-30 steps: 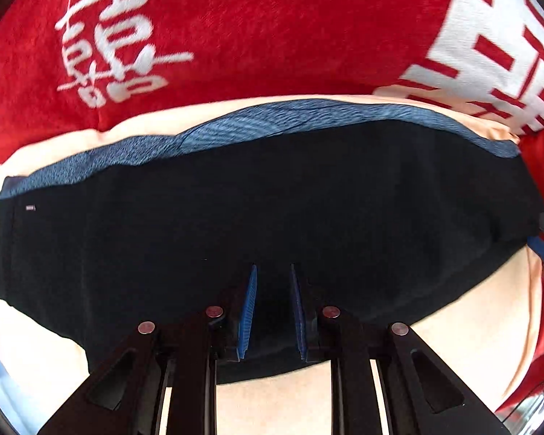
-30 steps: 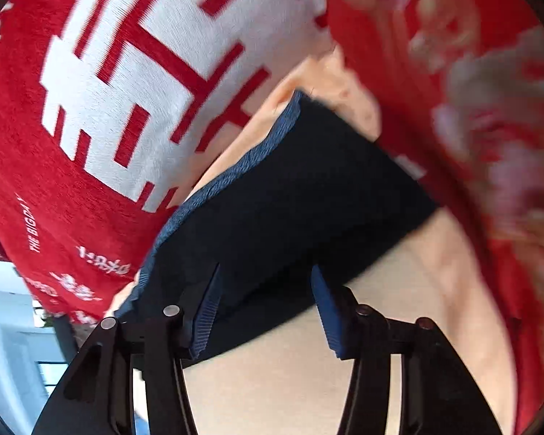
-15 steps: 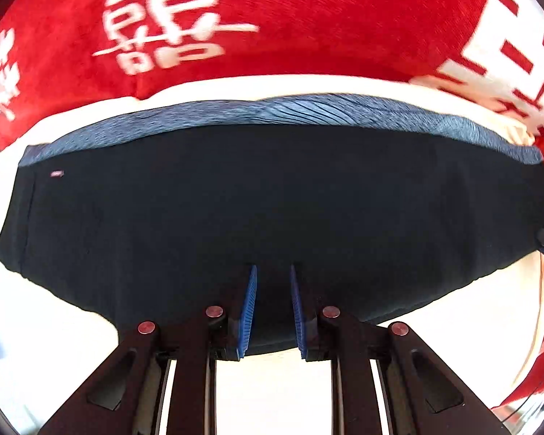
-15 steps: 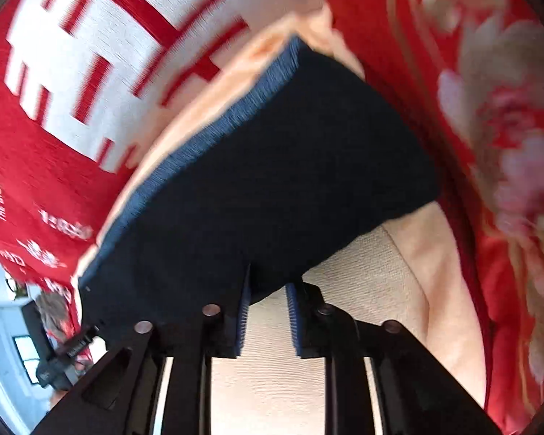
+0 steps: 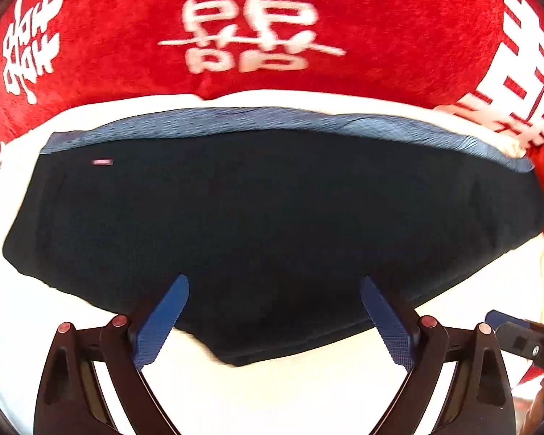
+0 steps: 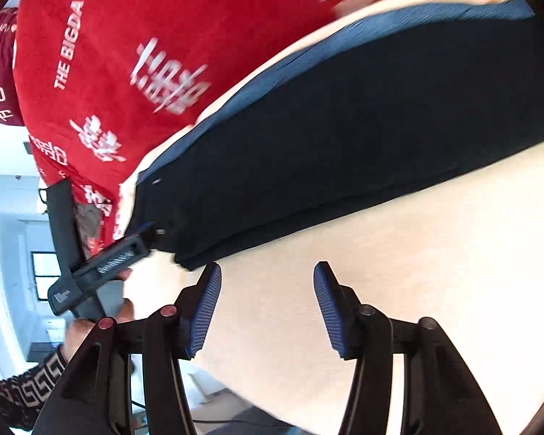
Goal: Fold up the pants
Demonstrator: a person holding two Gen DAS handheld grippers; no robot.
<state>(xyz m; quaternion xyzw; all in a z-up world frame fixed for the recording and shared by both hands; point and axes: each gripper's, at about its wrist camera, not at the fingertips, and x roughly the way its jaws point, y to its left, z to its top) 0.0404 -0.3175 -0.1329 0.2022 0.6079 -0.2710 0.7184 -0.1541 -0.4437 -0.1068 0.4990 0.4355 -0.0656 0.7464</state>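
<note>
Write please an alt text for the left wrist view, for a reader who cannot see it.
Dark folded pants with a blue waistband along the far edge lie flat on a cream surface. The left tongs hang over their near edge, jaws opening wide and pressing nothing. A red blanket with white characters fills the background.

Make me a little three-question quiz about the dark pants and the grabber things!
1. True or false: the left hand-held gripper is pinching the pants.
2. What colour is the strip along the far edge of the pants? A) blue B) green C) yellow
3. Fill in: the pants lie folded flat on a pale ____ cloth, with a red blanket beyond.

Key: 1 false, its jaws are opening and stand wide, nothing pinched. 2 A. 3 cream. Bonus: the right hand-held gripper is opening over bare cloth, beside the pants.
</note>
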